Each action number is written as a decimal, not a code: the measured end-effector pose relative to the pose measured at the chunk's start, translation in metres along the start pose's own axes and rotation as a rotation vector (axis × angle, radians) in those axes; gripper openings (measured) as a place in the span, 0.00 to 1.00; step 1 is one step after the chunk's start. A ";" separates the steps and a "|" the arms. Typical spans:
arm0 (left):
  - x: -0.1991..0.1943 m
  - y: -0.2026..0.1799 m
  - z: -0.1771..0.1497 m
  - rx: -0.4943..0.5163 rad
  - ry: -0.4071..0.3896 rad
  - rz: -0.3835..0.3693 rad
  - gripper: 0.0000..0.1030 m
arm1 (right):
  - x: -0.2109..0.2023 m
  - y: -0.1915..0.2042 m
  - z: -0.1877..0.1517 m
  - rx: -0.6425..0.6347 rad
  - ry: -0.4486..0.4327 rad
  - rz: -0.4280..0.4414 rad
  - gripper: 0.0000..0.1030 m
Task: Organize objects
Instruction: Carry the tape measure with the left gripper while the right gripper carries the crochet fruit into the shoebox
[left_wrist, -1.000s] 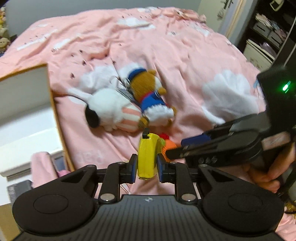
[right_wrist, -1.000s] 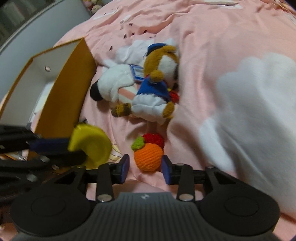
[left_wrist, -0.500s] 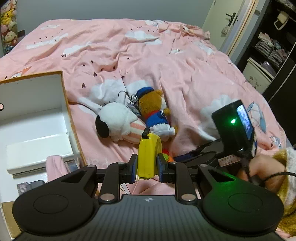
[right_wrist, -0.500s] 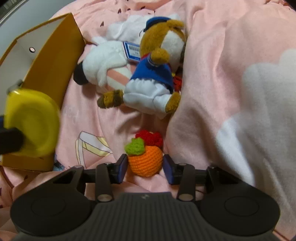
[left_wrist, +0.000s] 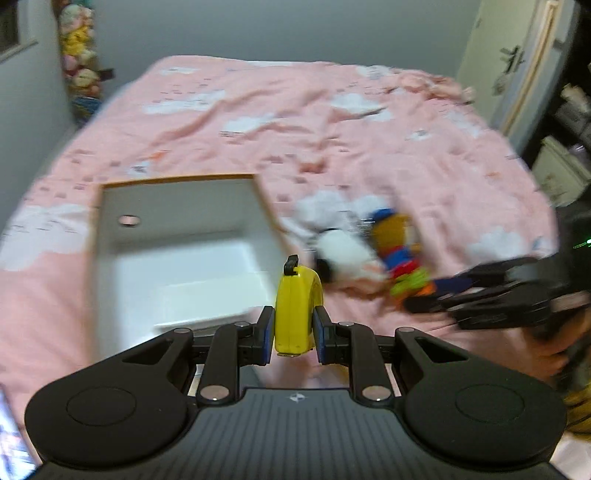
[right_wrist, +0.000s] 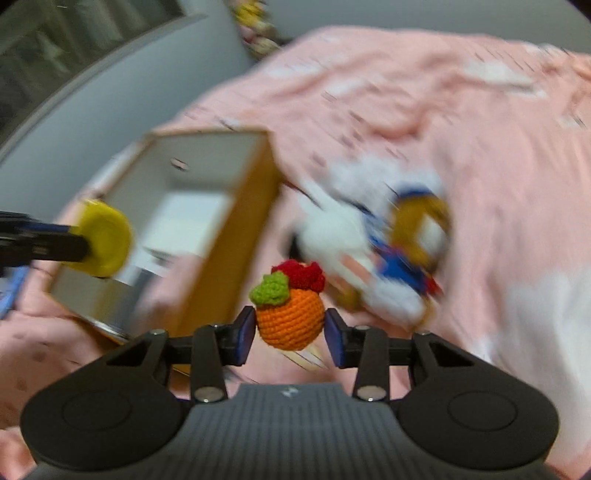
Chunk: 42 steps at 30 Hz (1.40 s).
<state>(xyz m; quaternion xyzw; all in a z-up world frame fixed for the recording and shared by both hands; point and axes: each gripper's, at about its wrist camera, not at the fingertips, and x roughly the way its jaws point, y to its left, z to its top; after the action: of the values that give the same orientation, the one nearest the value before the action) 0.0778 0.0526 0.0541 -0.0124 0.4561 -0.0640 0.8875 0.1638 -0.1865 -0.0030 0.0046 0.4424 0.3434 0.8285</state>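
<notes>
My left gripper is shut on a yellow tape measure and holds it in the air by the near right corner of an open white box with orange sides. My right gripper is shut on an orange crocheted fruit with a green leaf and red tuft, lifted off the bed. In the right wrist view the tape measure hangs over the box. A white plush and a brown plush in blue lie to the right of the box.
A pink duvet with white clouds covers the bed. The box holds a smaller white box. A grey wall and stacked plush toys stand at the far left, a door and shelves at the far right.
Both grippers have risen and swung left toward the box. The orange fruit has been gripped and lifted off the duvet. The tape measure now sits beside the box opening.
</notes>
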 end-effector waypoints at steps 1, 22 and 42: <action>-0.001 0.006 0.002 0.010 0.010 0.030 0.23 | 0.000 0.008 0.007 -0.018 -0.008 0.026 0.41; 0.082 0.084 0.004 -0.021 0.334 0.173 0.23 | 0.126 0.107 0.087 -0.266 0.184 0.244 0.41; 0.108 0.070 0.002 0.226 0.477 0.273 0.22 | 0.173 0.111 0.092 -0.244 0.288 0.284 0.41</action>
<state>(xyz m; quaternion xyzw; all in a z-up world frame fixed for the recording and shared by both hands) 0.1486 0.1081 -0.0372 0.1632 0.6394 0.0043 0.7513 0.2331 0.0244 -0.0387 -0.0824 0.5060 0.5047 0.6946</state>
